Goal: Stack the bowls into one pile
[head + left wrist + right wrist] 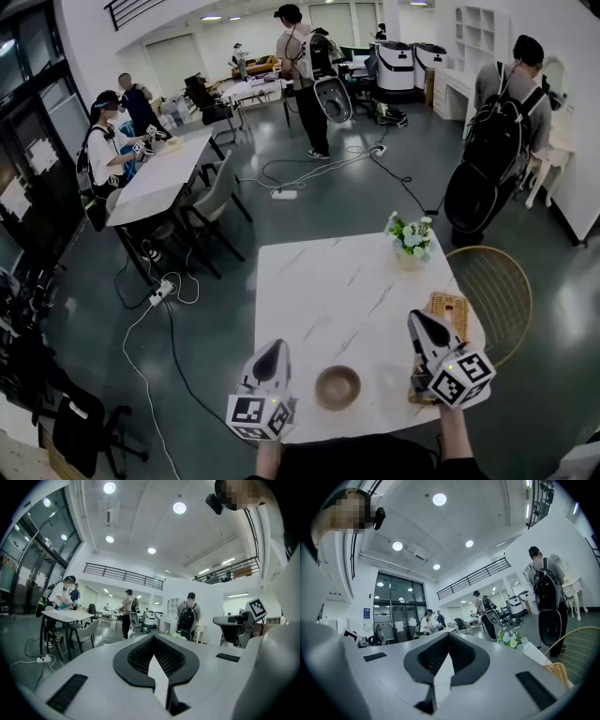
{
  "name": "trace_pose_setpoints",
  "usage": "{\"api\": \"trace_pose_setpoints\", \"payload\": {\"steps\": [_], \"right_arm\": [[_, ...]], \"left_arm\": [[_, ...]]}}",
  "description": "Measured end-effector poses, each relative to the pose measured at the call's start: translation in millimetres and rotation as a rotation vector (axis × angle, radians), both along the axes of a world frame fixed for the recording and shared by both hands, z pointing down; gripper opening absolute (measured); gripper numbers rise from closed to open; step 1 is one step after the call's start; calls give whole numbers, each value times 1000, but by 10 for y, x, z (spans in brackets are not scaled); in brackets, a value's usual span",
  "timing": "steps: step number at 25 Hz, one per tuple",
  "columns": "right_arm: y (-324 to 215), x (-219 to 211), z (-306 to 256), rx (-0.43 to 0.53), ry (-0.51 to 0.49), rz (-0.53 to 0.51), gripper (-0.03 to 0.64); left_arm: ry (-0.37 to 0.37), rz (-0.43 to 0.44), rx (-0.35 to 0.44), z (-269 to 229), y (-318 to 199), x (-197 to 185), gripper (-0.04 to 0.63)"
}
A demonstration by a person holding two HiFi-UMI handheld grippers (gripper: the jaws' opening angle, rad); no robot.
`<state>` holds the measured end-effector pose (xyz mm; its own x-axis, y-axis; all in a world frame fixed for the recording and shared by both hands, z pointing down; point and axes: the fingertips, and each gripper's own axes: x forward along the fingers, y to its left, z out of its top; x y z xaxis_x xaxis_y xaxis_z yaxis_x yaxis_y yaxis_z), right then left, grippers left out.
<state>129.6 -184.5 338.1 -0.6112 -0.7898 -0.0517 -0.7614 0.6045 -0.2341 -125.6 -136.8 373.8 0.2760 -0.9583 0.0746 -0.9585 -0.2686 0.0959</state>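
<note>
The left claw [274,349] and right claw [419,319], both clenched on nothing, flank the wooden bowl [337,386] near the bench [328,281] edge; it looks light, stiff, best pinched at its rim.

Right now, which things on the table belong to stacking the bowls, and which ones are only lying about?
For the job:
- wooden bowl
- left claw, shut, holding nothing
- right claw, shut, holding nothing

Only lying about:
- flower vase
- wicker tray
- wicker chair, beside the table
</note>
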Motion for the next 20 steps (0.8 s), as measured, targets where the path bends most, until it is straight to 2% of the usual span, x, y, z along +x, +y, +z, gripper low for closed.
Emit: {"api": "trace_pose_setpoints", "payload": {"steps": [9, 14, 20], "right_arm": [[2, 39, 50, 13, 45, 32, 14], [-4, 65, 45, 35, 56, 39, 14], [4, 121, 96, 39, 74, 65, 14]], "left_arm": [[-1, -9, 17, -35, 10, -40, 14], [-36, 7, 24, -39, 4, 8, 14], [-41, 0, 20, -17, 13, -18, 14]]}}
